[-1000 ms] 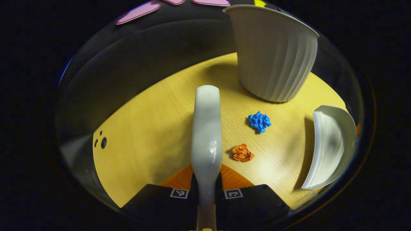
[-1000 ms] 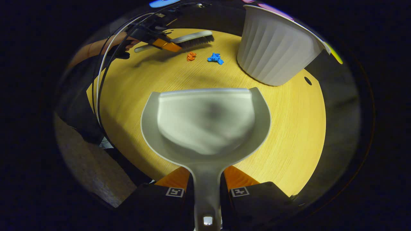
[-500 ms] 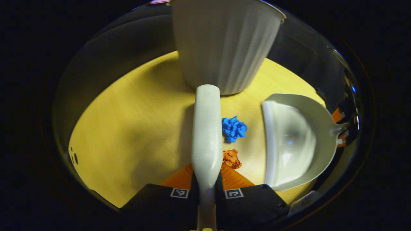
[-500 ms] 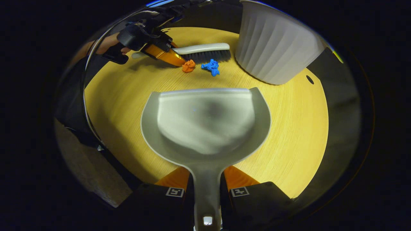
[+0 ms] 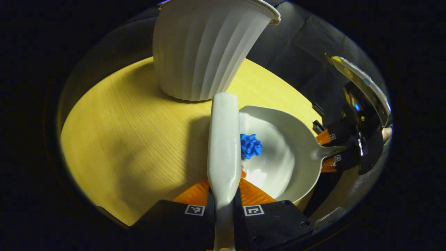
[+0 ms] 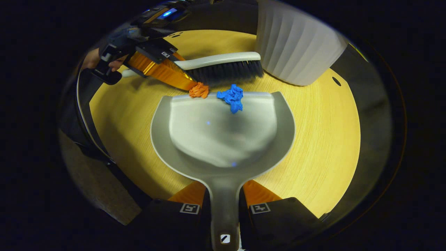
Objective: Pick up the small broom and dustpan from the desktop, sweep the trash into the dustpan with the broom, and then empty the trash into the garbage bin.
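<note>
Bristles of the broom (image 6: pixel 223 69) crowd both scraps at the dustpan (image 6: pixel 223 136) lip — blue wad (image 6: pixel 230 98) over it, orange wad (image 6: pixel 199 91) on the edge. Left gripper (image 5: pixel 223 205) clamps the broom handle, right gripper (image 6: pixel 224 205) the dustpan's. Best bet: lip flat on the desktop (image 6: pixel 313 146), one low stroke — ribbed garbage bin (image 6: pixel 296 48) stands just beyond.

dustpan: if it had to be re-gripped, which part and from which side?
The flat narrow handle, from behind, opposite the open lip, as the right hand-held gripper grips it now. The dustpan bowl is wide and curved; the brush and blue wad occupy the front edge.
</note>
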Available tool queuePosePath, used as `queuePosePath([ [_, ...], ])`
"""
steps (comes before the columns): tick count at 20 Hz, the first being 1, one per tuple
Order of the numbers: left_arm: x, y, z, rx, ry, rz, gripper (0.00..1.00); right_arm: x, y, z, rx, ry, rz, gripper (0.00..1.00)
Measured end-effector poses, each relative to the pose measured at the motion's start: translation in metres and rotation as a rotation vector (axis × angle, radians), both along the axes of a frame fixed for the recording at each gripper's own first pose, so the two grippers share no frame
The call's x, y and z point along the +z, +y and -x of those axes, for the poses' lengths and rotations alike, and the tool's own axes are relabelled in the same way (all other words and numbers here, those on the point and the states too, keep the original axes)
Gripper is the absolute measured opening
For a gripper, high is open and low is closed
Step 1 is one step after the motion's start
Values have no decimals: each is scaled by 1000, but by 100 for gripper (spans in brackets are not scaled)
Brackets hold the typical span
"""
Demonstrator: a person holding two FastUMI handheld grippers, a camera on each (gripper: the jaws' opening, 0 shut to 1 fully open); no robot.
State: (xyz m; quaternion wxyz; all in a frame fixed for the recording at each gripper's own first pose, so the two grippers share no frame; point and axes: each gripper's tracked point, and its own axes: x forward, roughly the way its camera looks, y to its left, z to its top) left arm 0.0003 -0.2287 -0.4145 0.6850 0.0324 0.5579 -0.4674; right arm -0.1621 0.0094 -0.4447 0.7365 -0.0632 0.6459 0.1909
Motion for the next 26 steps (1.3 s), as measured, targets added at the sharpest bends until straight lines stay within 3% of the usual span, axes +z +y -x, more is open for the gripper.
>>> queuePosePath([
  [3, 8, -13, 23, 5, 58, 37, 26, 0, 2, 3, -10, -7, 3, 38],
  [6, 18, -5, 11, 65, 4, 20, 26, -2, 6, -1, -54, -39, -16, 42],
  [7, 25, 0, 8, 94, -15, 23, 26, -1, 7, -1, -71, -50, -31, 37],
  [8, 37, 4, 3, 130, -29, 31, 26, -1, 9, 1, -87, -56, -45, 42],
  [9, 47, 8, -4, 169, -46, 38, 26, 0, 12, 0, -107, -67, -55, 37],
  [13, 74, 58, -28, 327, -146, 10, 26, 18, 5, 3, -194, -82, -29, 38],
  [16, 82, 107, -23, 392, -195, -51, 26, 57, -17, -3, -275, -97, 22, 38],
  [20, 64, 144, 1, 454, -151, -71, 24, 136, -78, -37, -367, -179, 117, 42],
  [21, 60, 148, 7, 463, -135, -71, 26, 154, -92, -47, -400, -194, 142, 37],
  [23, 54, 156, 22, 478, -107, -59, 26, 191, -114, -61, -455, -235, 171, 36],
  [24, 51, 160, 28, 484, -97, -50, 26, 208, -126, -70, -463, -254, 197, 32],
  [26, 47, 164, 39, 487, -79, -37, 26, 234, -151, -89, -459, -291, 277, 36],
])
